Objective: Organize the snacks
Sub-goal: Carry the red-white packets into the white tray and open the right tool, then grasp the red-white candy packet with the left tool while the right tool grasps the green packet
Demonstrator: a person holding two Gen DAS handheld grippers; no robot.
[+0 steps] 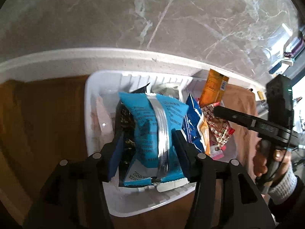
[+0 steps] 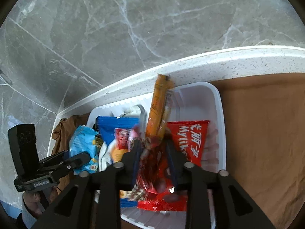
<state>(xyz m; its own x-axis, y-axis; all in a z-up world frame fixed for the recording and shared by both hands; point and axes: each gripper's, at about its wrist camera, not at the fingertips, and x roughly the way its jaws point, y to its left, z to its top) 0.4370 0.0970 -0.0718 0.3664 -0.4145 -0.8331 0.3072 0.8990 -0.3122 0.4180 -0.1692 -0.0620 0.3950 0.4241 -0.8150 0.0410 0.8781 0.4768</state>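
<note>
Over the white plastic bin [image 1: 91, 103], left gripper [image 1: 147, 148] fingers straddle the light-blue foil packet [image 1: 144, 126]; right gripper [image 2: 154, 158] fingers, parted, bracket the orange stick wrapper [image 2: 158, 103], likely releasing both inside.

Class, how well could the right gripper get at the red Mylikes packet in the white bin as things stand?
Probably well: the red Mylikes packet lies on top beside the right gripper, uncovered, though an orange stick pack stands between its jaws.

It looked like a home kitchen or dining corner: a grey marble-veined tiled wall [image 2: 133, 28] rose behind a speckled white stone counter edge [image 2: 238, 57], a brown cloth [image 2: 263, 133] covered the surface, and a white plastic bin [image 1: 91, 103] held packaged snacks.
</note>
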